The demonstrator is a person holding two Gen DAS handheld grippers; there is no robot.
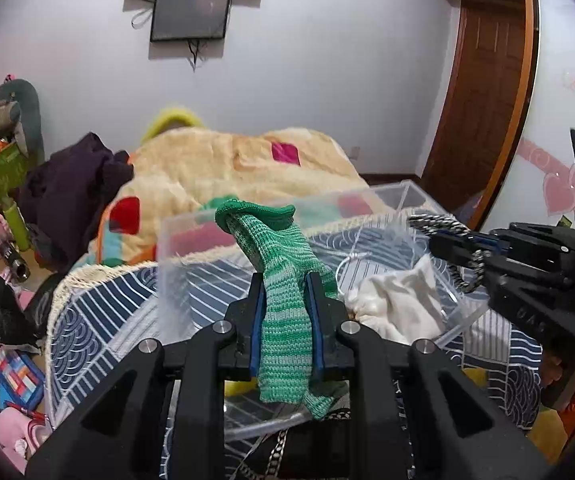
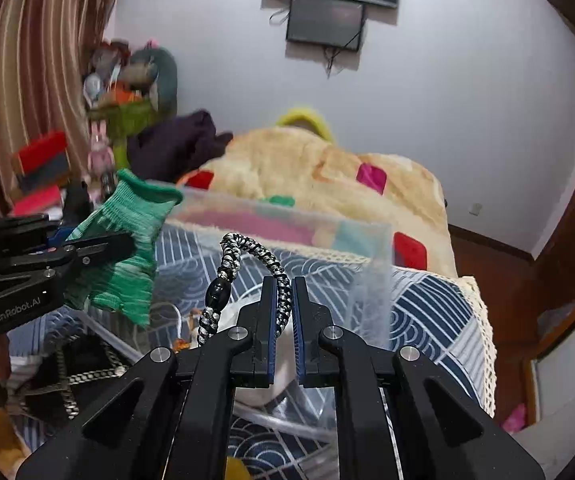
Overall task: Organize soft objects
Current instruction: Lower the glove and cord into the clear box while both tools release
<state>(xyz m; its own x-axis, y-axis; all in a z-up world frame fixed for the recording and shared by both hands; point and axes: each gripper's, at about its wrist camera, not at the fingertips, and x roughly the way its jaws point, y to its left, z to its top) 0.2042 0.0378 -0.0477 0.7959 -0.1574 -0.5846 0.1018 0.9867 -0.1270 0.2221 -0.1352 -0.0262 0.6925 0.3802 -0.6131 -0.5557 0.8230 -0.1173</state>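
Reading "GenRobot.AI", left claw [image 2: 99, 248] pinches green sock [image 2: 123, 256].

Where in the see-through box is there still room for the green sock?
The clear box looks bare on its left half, between the left wall and the white cloth. The right side is crowded: the cloth sits there. The left gripper holds the green sock.

Left claw [image 1: 286, 284] clamps green sock [image 1: 283, 280] over clear bin [image 1: 175, 248].

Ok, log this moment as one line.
left claw: shut on green sock | right claw: shut on braided cord | both over clear bin
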